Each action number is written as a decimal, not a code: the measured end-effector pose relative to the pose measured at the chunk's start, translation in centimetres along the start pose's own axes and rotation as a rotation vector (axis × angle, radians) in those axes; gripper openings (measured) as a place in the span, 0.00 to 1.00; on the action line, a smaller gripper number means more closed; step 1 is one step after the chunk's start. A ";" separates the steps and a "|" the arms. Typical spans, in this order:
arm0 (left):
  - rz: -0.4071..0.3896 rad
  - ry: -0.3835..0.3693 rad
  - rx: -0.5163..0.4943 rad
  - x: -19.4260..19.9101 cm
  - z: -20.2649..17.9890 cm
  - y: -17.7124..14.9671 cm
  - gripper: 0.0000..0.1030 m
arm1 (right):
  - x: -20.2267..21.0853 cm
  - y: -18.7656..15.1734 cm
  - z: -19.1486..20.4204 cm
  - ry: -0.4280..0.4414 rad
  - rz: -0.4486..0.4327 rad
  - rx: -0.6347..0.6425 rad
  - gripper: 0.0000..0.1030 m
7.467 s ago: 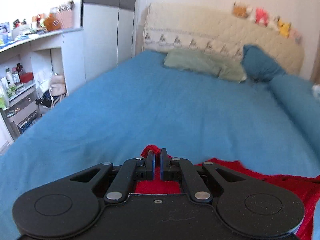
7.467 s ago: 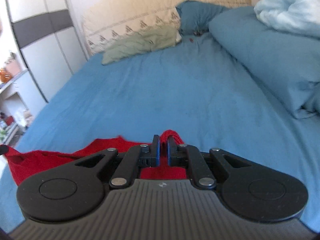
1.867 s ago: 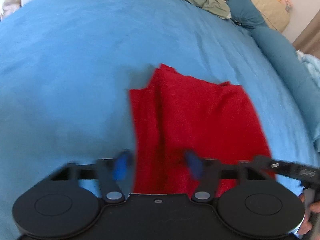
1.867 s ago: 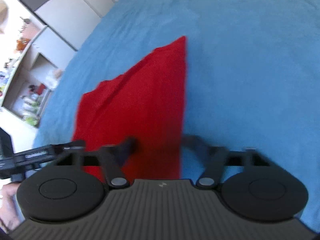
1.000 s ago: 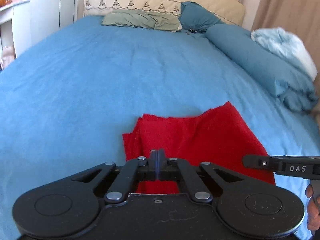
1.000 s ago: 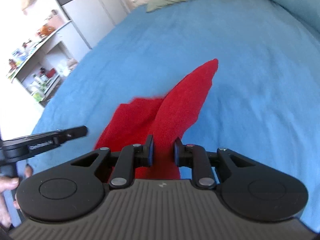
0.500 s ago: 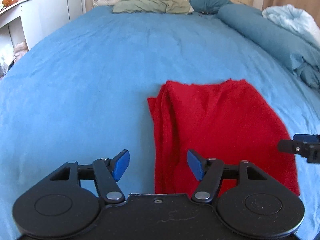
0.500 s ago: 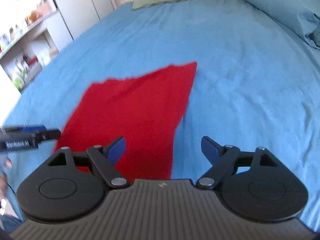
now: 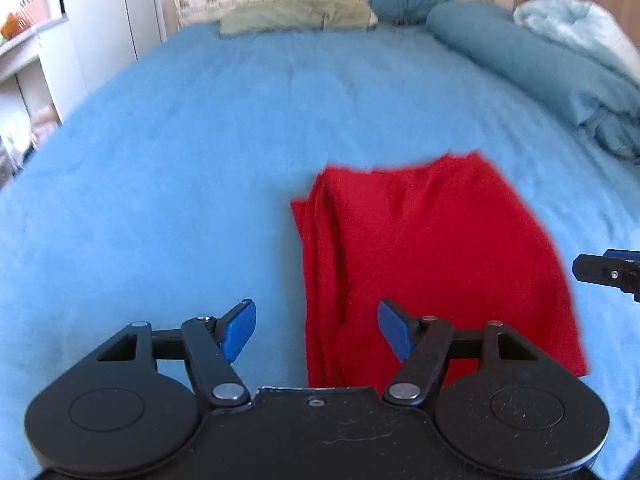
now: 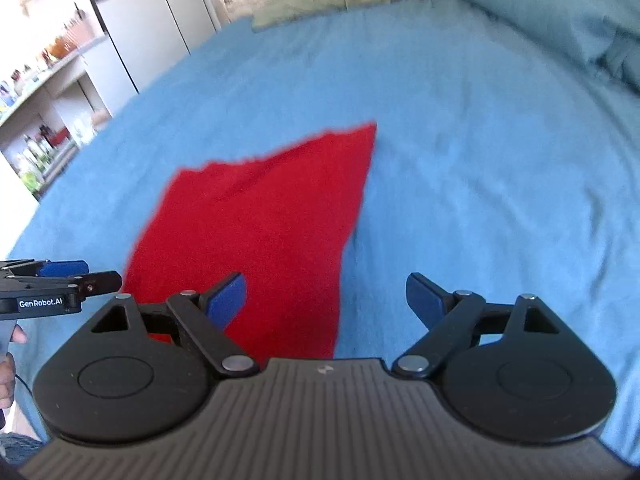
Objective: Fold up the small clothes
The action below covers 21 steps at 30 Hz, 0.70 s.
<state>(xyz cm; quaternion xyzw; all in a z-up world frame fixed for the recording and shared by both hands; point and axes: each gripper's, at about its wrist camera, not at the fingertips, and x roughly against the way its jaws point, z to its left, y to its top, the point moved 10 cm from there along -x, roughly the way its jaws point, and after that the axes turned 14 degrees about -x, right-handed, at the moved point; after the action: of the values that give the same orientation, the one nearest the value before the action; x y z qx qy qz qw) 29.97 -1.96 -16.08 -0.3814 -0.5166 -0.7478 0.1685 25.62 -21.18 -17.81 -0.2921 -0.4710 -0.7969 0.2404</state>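
The blue bed cover [image 9: 168, 168] filled both views, with a rolled teal duvet [image 9: 532, 64] along its right side and a green pillow [image 9: 296, 16] at the head. The folded red cloth [image 9: 432, 256] lay flat on the cover, its layered edge on the left. The left gripper [image 9: 316, 330] and right gripper [image 10: 326, 300] hovered at its near edge, fingers spread apart, holding nothing.

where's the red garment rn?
The red garment lies folded flat on the blue bedspread, ahead of both open tongs: right of centre in the left wrist view, left of centre in the right.
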 end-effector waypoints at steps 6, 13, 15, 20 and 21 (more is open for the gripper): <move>-0.113 0.051 0.019 9.9 -0.6 1.7 1.00 | 9.3 1.8 2.5 -0.007 -0.081 -0.005 1.00; -0.154 0.093 0.030 18.2 -2.6 -0.5 1.00 | 18.6 -0.3 5.0 -0.104 -0.139 0.091 1.00; -0.138 0.114 0.034 19.4 -3.0 -1.6 1.00 | 20.2 -1.6 5.4 -0.119 -0.130 0.106 1.00; -0.105 0.152 0.027 20.9 -3.9 -4.2 1.00 | 22.4 -5.4 4.9 -0.158 -0.078 0.098 1.00; -0.095 0.156 0.029 21.1 -4.0 -4.8 1.00 | 22.6 -6.2 4.8 -0.175 -0.071 0.097 1.00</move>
<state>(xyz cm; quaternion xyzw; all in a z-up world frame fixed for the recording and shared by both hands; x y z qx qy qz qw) 11.53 -0.62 -4.19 -0.2946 -0.5301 -0.7750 0.1778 6.55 -16.64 -4.06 -0.3315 -0.5382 -0.7528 0.1837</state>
